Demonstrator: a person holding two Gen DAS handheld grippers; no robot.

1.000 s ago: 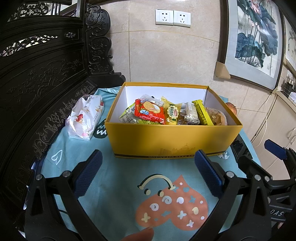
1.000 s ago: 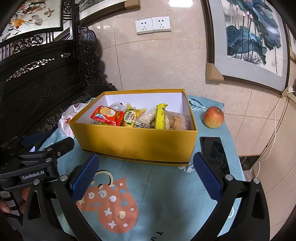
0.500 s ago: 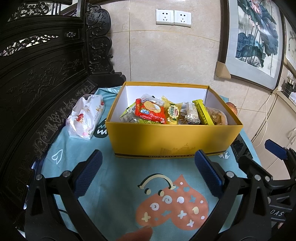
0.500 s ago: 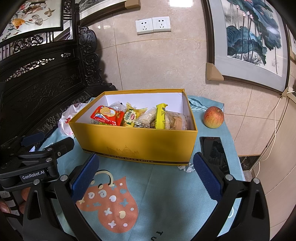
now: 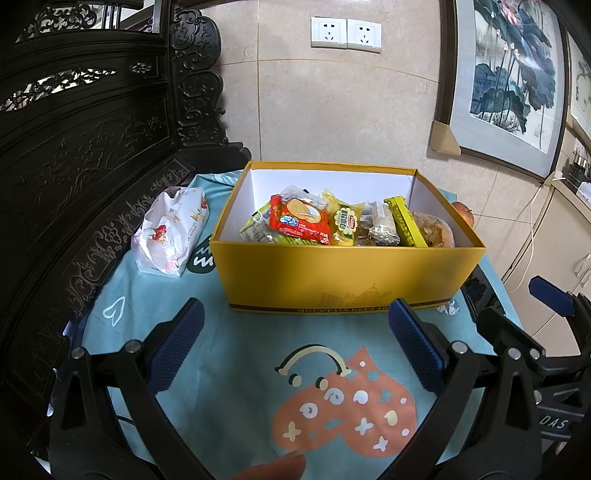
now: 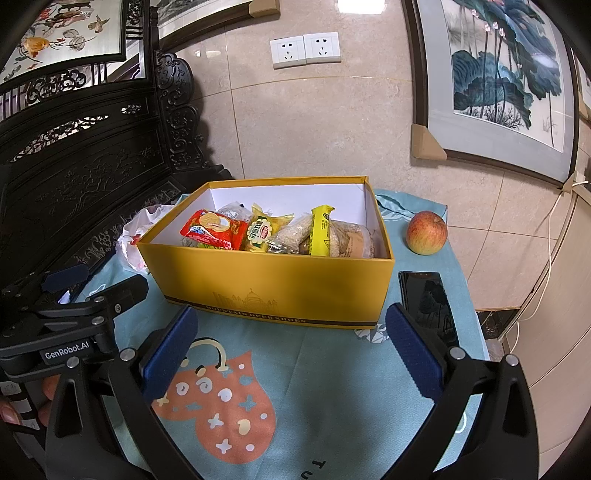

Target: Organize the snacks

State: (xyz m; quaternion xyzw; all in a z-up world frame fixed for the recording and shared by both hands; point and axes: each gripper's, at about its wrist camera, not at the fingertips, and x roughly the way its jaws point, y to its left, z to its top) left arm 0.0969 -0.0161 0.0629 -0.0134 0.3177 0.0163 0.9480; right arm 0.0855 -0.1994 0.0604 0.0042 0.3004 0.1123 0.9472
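Observation:
A yellow cardboard box (image 5: 343, 275) (image 6: 273, 282) stands on the blue tablecloth and holds several snack packets, among them a red biscuit pack (image 5: 299, 219) (image 6: 214, 229) and a yellow bar (image 5: 404, 221) (image 6: 320, 230). A white floral packet (image 5: 170, 230) (image 6: 129, 240) lies on the cloth left of the box. My left gripper (image 5: 293, 339) hovers open in front of the box with nothing between its fingers. My right gripper (image 6: 291, 343) is likewise open and empty, just short of the box's front wall.
An apple (image 6: 426, 232) sits right of the box, and a black phone (image 6: 428, 299) lies by the box's right front corner. Dark carved wooden furniture (image 5: 74, 147) borders the table on the left. A tiled wall with sockets (image 5: 345, 33) stands behind.

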